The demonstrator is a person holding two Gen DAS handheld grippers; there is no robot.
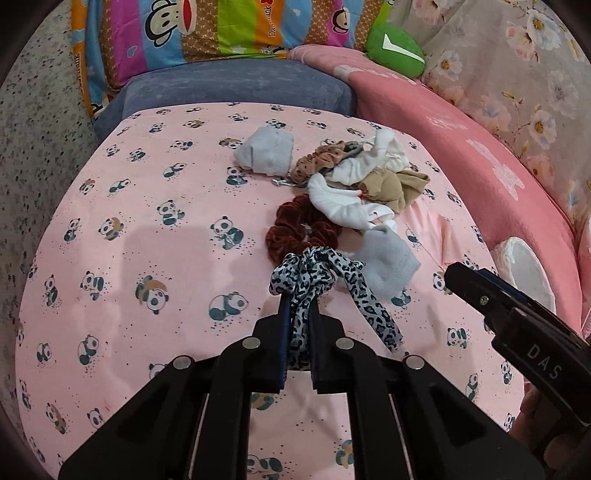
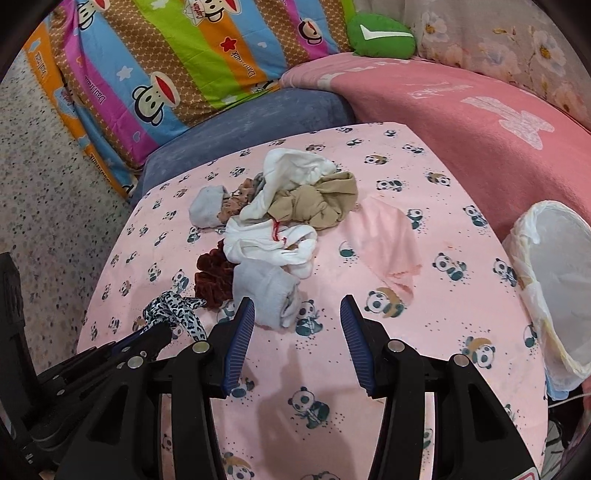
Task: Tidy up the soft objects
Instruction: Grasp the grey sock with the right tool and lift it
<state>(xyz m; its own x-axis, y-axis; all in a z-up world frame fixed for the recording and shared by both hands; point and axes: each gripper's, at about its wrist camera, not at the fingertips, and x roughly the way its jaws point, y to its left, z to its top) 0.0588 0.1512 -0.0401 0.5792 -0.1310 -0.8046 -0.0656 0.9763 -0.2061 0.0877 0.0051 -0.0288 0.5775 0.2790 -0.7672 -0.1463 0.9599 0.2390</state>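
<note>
My left gripper [image 1: 298, 301] is shut on a leopard-print scrunchie [image 1: 314, 275], held just above the pink panda-print cloth [image 1: 147, 229]; its long tail hangs to the right. The same scrunchie [image 2: 173, 308] shows at the lower left of the right wrist view. Behind it lies a pile: a dark red velvet scrunchie [image 1: 291, 229], white socks [image 1: 343, 206], a tan cloth [image 1: 388, 186], a brown scrunchie [image 1: 317, 162] and two grey socks [image 1: 266, 151] [image 1: 388, 262]. My right gripper [image 2: 297, 306] stands open just in front of the near grey sock [image 2: 266, 291], holding nothing.
A white mesh basket [image 2: 554, 280] sits at the right edge of the cloth. Behind are a blue cushion [image 1: 236, 88], a striped cartoon pillow [image 1: 207, 29], a green plush [image 1: 395, 50] and a pink blanket [image 1: 461, 147]. Speckled floor [image 2: 48, 206] lies to the left.
</note>
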